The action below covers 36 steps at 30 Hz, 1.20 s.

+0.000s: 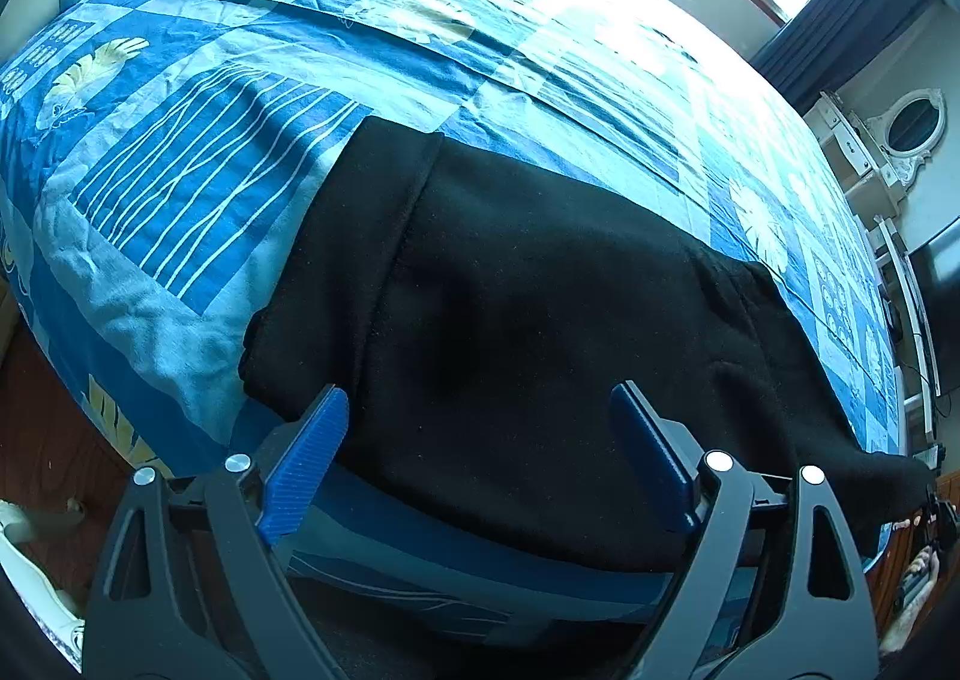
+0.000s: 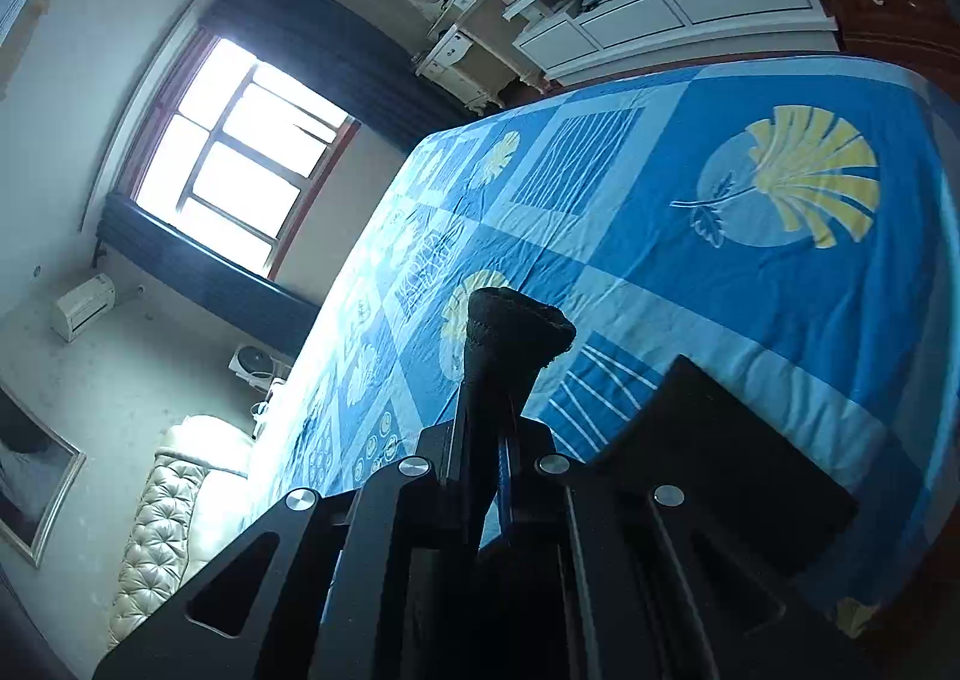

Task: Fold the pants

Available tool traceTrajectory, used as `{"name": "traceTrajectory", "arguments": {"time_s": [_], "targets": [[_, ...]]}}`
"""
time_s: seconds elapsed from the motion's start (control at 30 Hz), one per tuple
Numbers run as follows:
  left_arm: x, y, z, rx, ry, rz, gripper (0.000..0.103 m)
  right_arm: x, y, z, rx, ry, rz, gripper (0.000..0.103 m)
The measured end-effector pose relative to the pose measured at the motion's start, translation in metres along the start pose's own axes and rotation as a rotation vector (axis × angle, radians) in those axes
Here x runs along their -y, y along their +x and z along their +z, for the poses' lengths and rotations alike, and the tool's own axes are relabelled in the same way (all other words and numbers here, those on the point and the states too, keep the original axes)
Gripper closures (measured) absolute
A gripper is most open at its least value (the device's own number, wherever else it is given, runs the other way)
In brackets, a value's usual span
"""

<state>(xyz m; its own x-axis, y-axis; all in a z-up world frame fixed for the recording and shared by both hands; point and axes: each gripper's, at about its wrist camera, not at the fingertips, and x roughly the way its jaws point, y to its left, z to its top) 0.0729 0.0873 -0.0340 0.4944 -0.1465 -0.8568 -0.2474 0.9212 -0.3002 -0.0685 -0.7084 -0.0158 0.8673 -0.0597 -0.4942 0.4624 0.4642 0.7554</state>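
Black pants [image 1: 540, 308] lie spread on the blue patterned bedspread [image 1: 198, 170], near the bed's front edge. My left gripper [image 1: 480, 416] is open with its blue pads wide apart, just above the near edge of the pants, holding nothing. My right gripper [image 2: 486, 440] is shut on a bunched end of the black pants [image 2: 510, 332], which sticks up between the jaws. More black cloth [image 2: 708, 440] hangs to the right of that gripper. In the left wrist view the pants stretch off to the far right, where the held end [image 1: 900, 476] is lifted.
The bed fills both views. A window with dark curtains [image 2: 240, 164], a white dresser with an oval mirror [image 2: 456, 38] and a white cabinet [image 2: 672, 2] stand beyond the bed. A tufted headboard [image 2: 162, 512] is at the left. Wooden floor [image 1: 48, 428] shows below the bed edge.
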Motion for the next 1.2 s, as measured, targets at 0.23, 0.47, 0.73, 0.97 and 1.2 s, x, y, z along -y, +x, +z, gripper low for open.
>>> {"name": "traceTrajectory", "arguments": {"time_s": [0.23, 0.47, 0.73, 0.97, 1.2], "targets": [[0.008, 0.005, -0.005, -0.001, 0.053, 0.028, 0.012, 0.096, 0.014, -0.040, -0.097, 0.132, -0.118, 0.097], [0.010, 0.007, -0.008, 0.006, 0.090, 0.049, 0.011, 0.079, -0.009, -0.026, -0.062, 0.070, -0.162, 0.084], [0.014, 0.008, -0.010, 0.011, 0.105, 0.081, 0.010, 0.022, 0.031, 0.037, -0.083, -0.227, -0.251, 0.053], [0.014, 0.009, -0.012, 0.023, 0.092, 0.094, 0.009, 0.019, 0.111, 0.036, -0.312, -0.345, -0.271, 0.057], [0.016, 0.011, -0.013, 0.023, 0.108, 0.112, 0.009, -0.005, 0.101, 0.041, -0.180, -0.425, -0.334, 0.093]]}}
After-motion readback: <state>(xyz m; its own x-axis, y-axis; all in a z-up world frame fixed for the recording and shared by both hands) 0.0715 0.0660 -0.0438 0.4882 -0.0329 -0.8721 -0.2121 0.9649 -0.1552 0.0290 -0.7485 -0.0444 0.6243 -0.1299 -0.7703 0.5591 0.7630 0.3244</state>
